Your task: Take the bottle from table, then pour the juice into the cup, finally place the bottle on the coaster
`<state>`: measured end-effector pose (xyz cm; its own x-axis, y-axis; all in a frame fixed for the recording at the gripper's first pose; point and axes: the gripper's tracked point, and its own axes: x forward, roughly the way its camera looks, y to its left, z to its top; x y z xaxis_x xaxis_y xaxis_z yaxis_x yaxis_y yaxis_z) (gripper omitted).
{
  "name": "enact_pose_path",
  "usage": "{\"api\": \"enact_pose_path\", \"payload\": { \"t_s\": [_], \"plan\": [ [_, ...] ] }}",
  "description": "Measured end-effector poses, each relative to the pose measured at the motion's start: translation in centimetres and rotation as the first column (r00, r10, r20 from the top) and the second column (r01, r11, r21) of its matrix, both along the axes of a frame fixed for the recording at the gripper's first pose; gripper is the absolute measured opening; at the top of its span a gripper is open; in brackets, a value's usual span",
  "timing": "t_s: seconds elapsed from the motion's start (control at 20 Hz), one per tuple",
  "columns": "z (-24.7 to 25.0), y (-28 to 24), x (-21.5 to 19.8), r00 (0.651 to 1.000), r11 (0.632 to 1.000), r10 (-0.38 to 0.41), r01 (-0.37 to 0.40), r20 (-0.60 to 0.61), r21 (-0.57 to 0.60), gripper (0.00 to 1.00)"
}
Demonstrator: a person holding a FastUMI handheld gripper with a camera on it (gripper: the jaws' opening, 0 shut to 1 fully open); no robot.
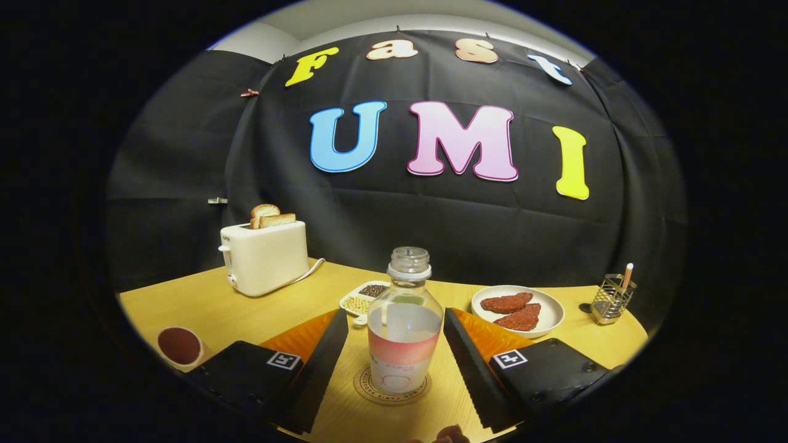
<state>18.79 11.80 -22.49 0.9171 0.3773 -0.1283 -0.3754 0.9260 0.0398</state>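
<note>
A clear bottle (403, 332) with a pink label and a clear cap stands upright on a round wooden coaster (364, 385). It looks nearly empty. My gripper (396, 314) is open, with one finger on each side of the bottle and a gap showing between each finger and the glass. A white cup (179, 346) holding dark juice stands on the table to the left, beside the left finger.
On the yellow wooden table (203, 307) a white toaster (265, 255) with toast stands at the back left. A small dish of beans (363, 298) sits just behind the bottle. A plate of red patties (520, 311) and a wire holder (611, 298) are to the right.
</note>
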Motion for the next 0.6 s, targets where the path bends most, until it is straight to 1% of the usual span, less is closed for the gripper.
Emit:
{"api": "enact_pose_path", "payload": {
  "t_s": [0.25,0.35,0.4,0.5,0.6],
  "plan": [
    [7.5,-4.1,-3.5,0.991,0.998,-0.037,0.044,0.132,-0.051,0.97],
    [10.2,-5.1,-5.5,0.992,0.999,-0.021,0.026,0.128,-0.033,0.97],
    [11.5,-5.8,-6.2,0.993,0.999,-0.026,0.028,0.114,-0.022,0.97],
    [14.6,-7.9,-7.4,0.992,0.998,-0.054,0.057,0.110,-0.018,0.98],
    [18.0,-10.0,-8.5,0.985,0.994,-0.101,0.107,0.143,-0.035,0.98]
  ]
}}
